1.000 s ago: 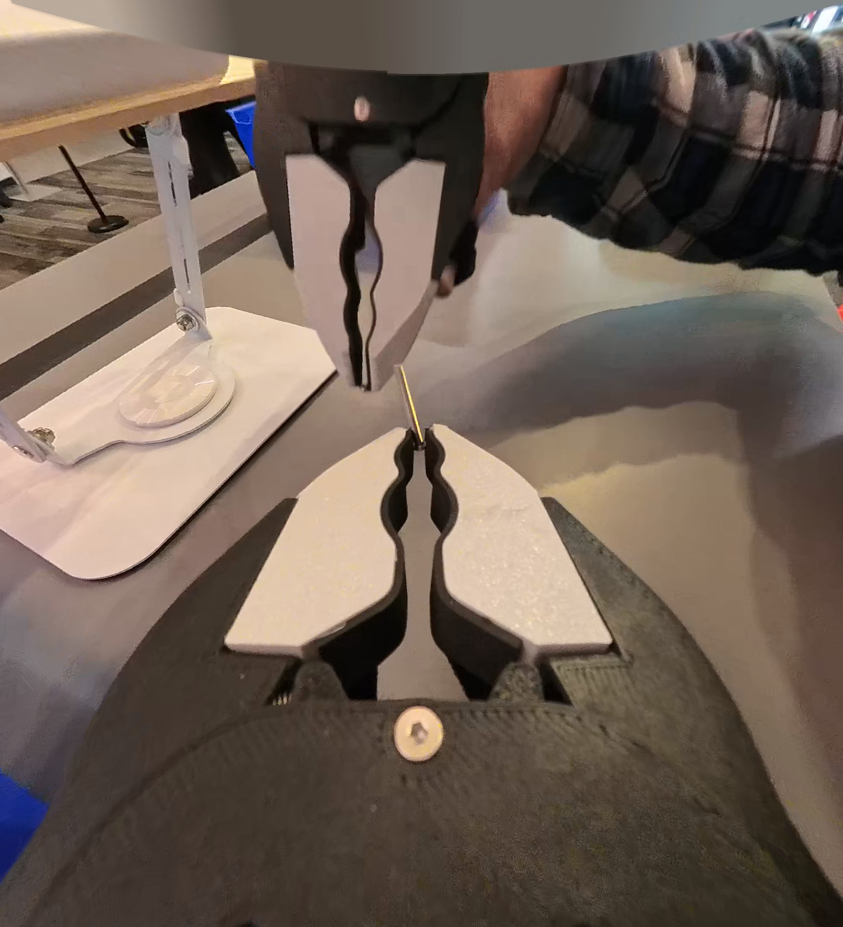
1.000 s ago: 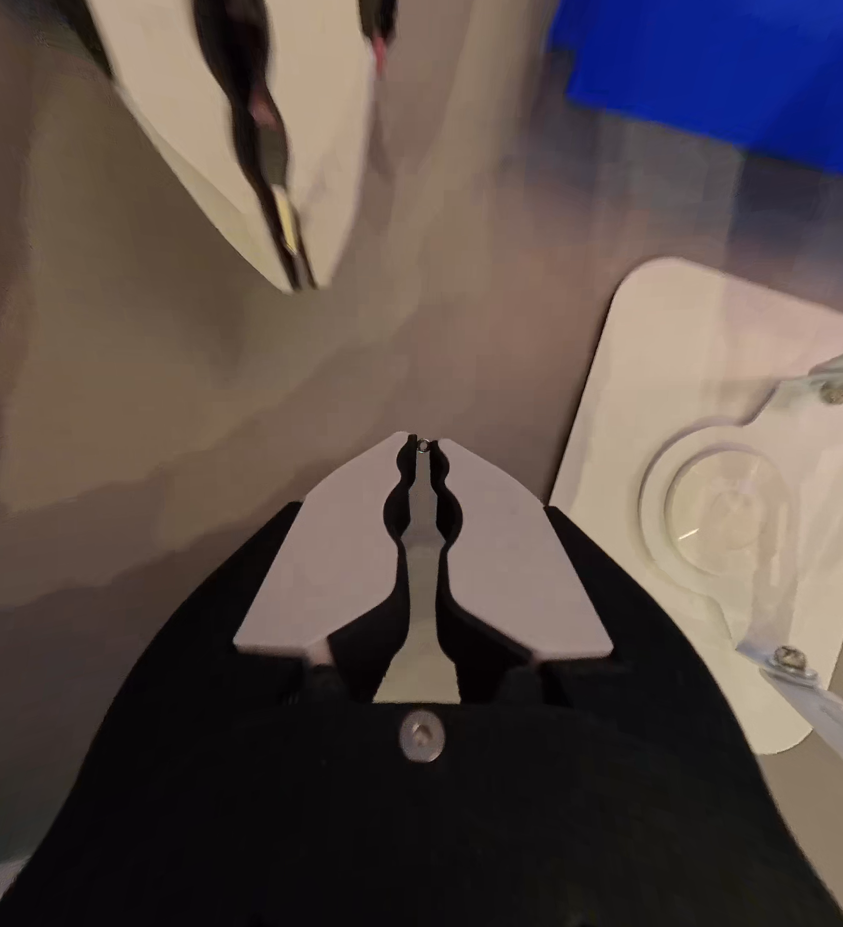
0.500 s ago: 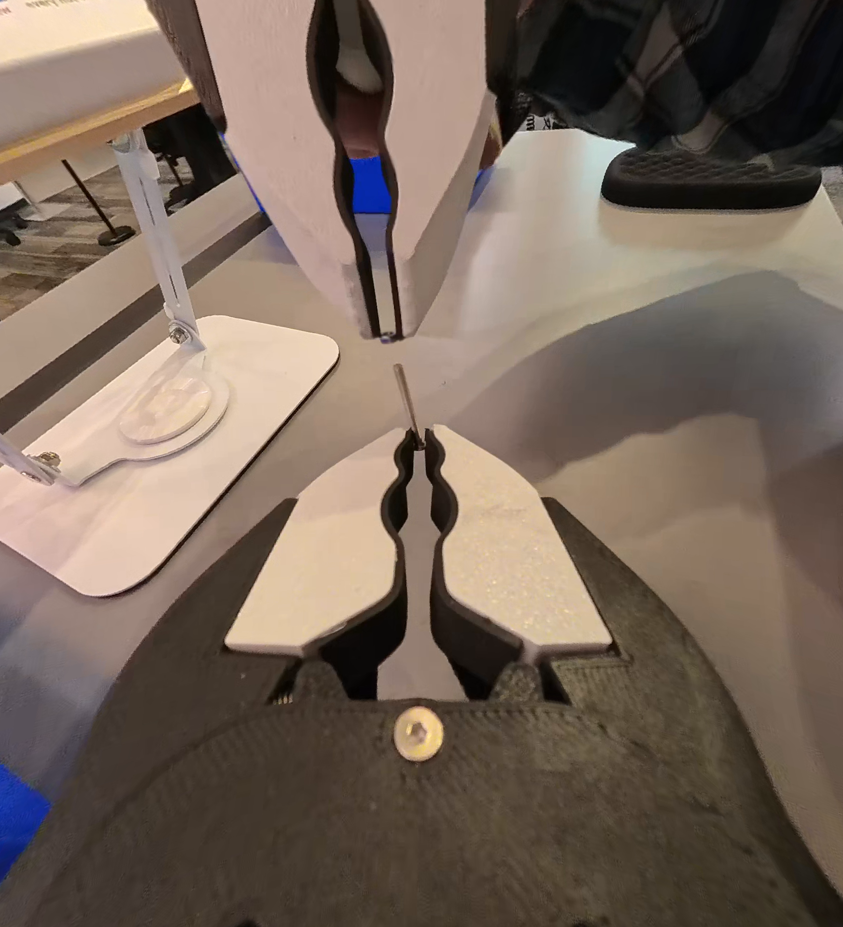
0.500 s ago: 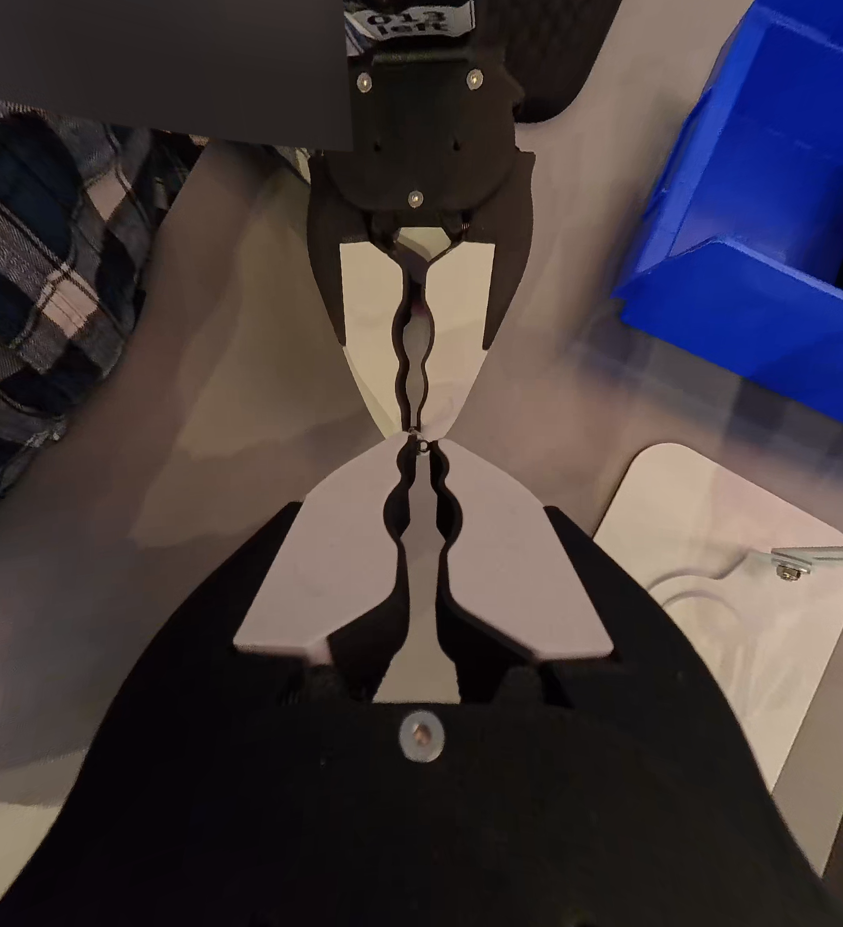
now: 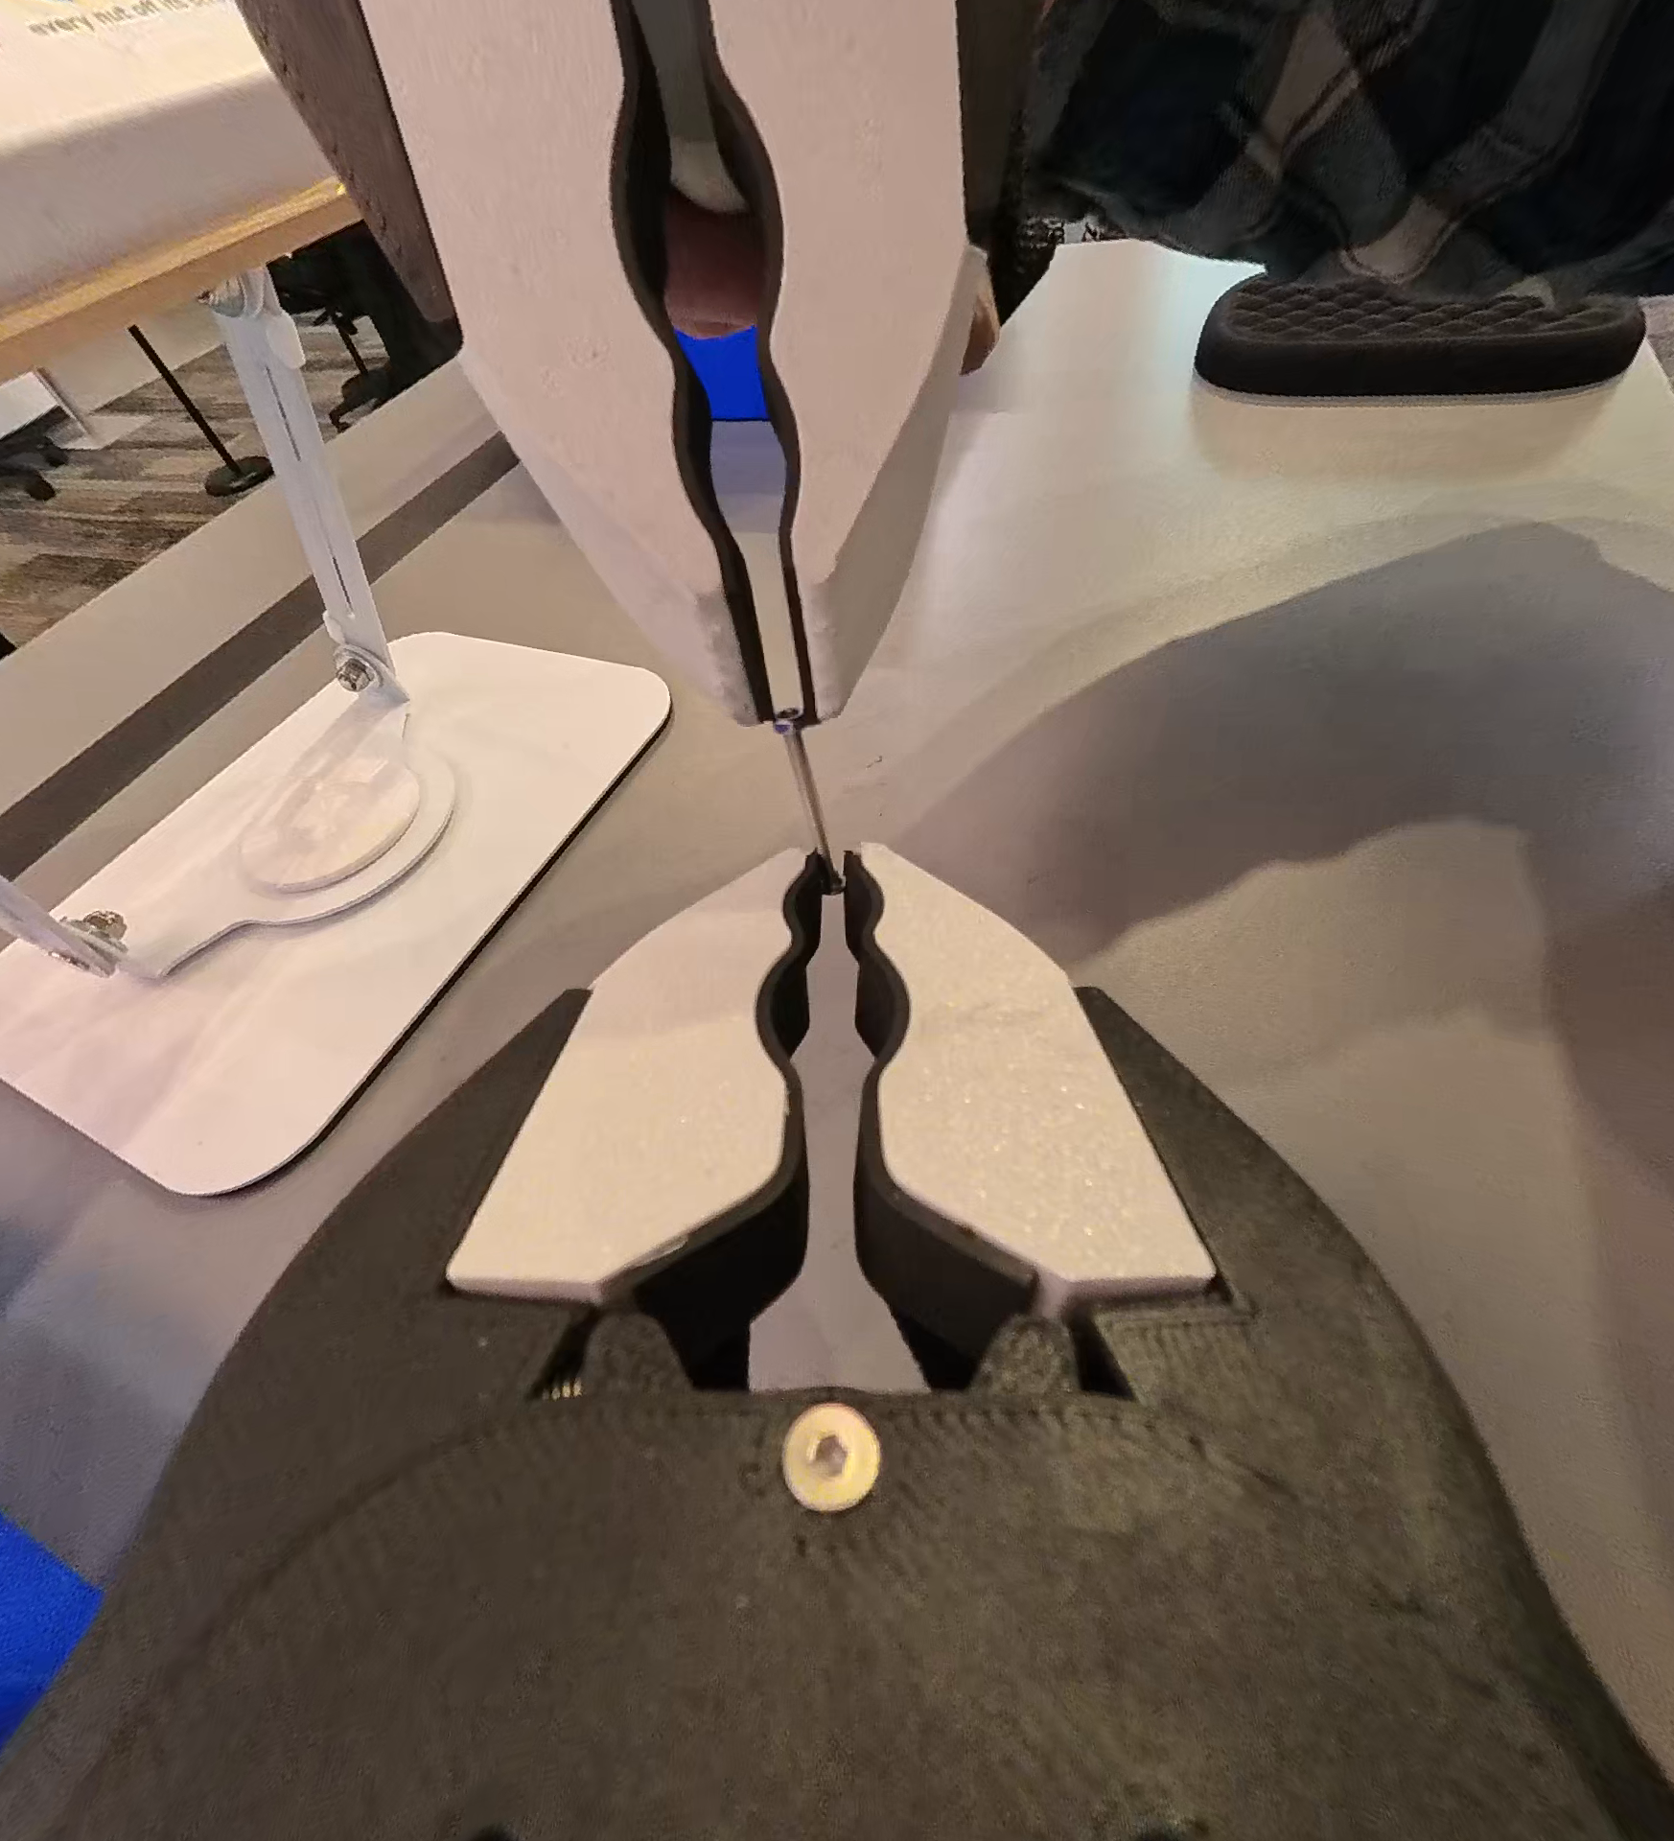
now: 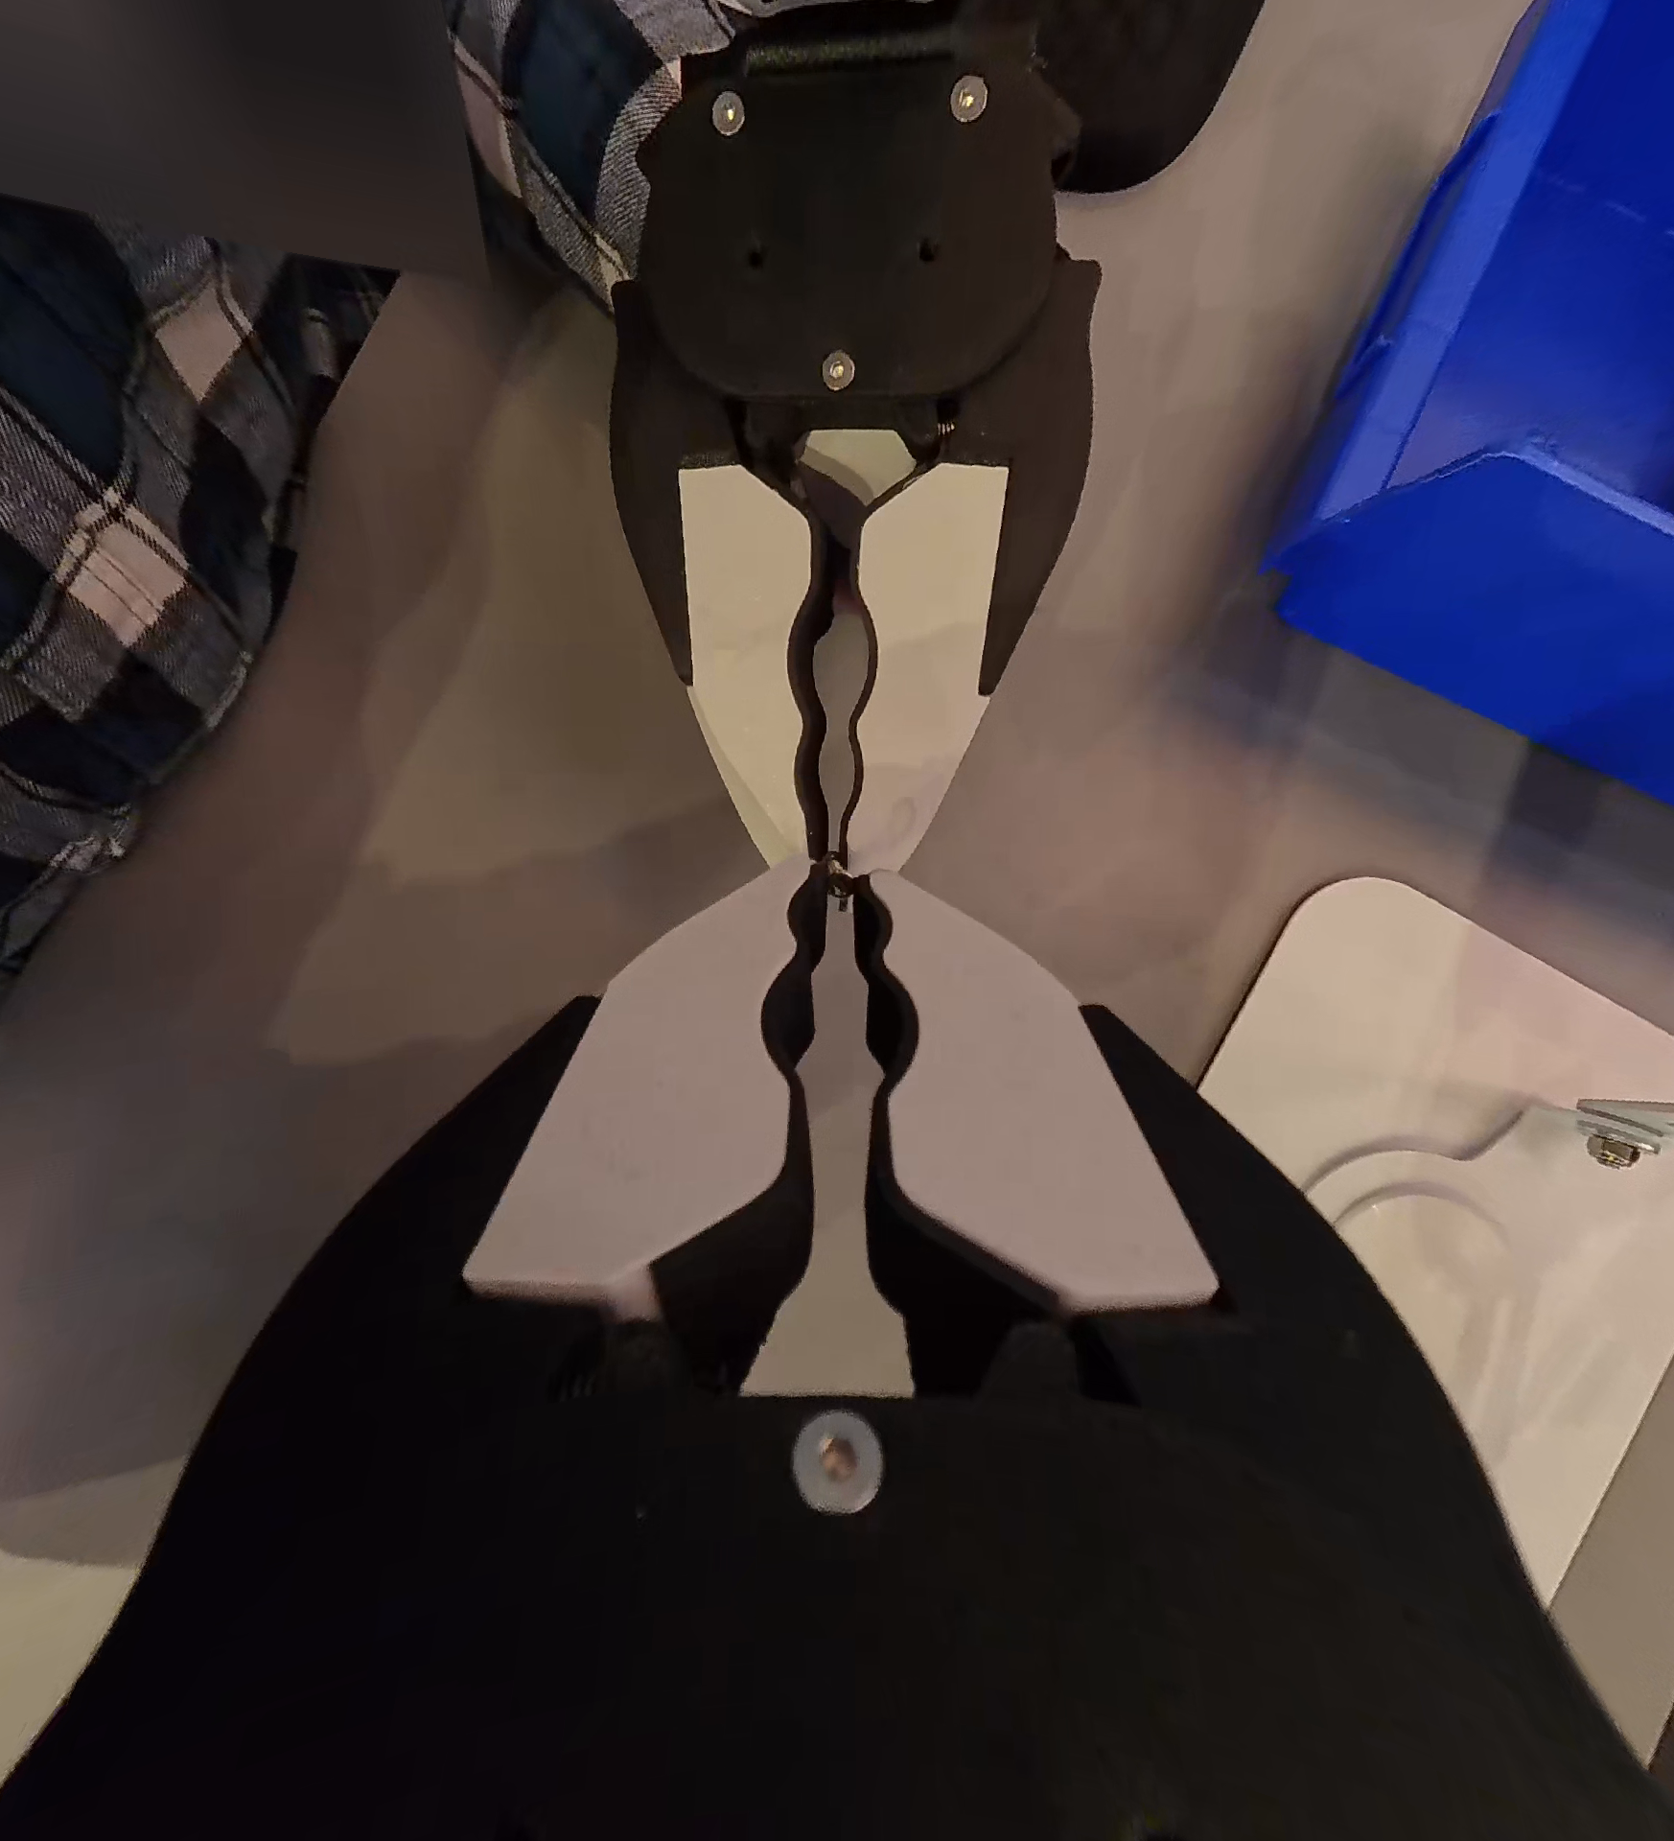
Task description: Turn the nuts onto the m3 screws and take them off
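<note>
Left wrist view puts our left gripper [image 5: 825, 869] at the centre of the frame, its fingers nearly closed and pinching the near end of a thin metal screw [image 5: 806, 797] that points up and away. Our right gripper [image 5: 781, 713] comes down from the top centre, fingers likewise almost shut on a tiny metal nut [image 5: 785, 715] that sits right at the screw's far tip. In the right wrist view the two sets of fingertips almost touch at mid-frame, over the grey table [image 6: 435, 697]. A white stand base [image 5: 315, 897] lies at the left, a black pad [image 5: 1411, 334] at the upper right, a blue bin [image 6: 1530, 478] at the upper right of the right wrist view, and a plaid sleeve [image 6: 66, 498] at its left. We judge the main risk to be misalignment: the screw leans slightly, so pushing could cross the threads or lever either small part out of its narrow pinch and drop it on the table.
</note>
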Action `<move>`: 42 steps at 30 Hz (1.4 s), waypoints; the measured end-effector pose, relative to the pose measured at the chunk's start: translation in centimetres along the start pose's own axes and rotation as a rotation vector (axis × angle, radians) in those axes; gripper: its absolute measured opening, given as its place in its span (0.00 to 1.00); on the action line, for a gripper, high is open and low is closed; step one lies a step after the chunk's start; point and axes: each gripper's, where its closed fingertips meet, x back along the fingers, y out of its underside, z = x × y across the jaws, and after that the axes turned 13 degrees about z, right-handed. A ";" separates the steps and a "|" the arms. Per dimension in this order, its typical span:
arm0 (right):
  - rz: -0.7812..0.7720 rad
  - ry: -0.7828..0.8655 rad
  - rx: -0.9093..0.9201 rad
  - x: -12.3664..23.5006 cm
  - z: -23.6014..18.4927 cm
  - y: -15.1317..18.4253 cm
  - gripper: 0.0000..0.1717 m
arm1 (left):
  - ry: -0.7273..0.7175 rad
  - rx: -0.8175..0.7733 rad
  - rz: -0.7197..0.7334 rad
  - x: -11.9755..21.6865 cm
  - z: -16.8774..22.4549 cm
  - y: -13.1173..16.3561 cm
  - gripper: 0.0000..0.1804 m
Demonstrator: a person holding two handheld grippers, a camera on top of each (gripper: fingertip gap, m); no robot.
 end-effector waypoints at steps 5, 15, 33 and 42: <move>-0.022 -0.004 0.007 -0.1 0.0 0.2 0.03 | -0.002 -0.013 -0.007 0.0 0.0 0.1 0.02; -0.056 0.046 -0.041 -0.1 0.4 0.5 0.03 | -0.052 -0.076 -0.043 0.0 -0.4 0.3 0.02; -0.022 0.241 -0.290 -0.6 1.0 1.1 0.03 | -0.163 -0.200 -0.133 -0.1 -1.5 1.1 0.02; -0.037 0.269 -0.259 -0.6 1.0 1.0 0.03 | -0.161 -0.193 -0.127 -0.1 -1.4 1.1 0.02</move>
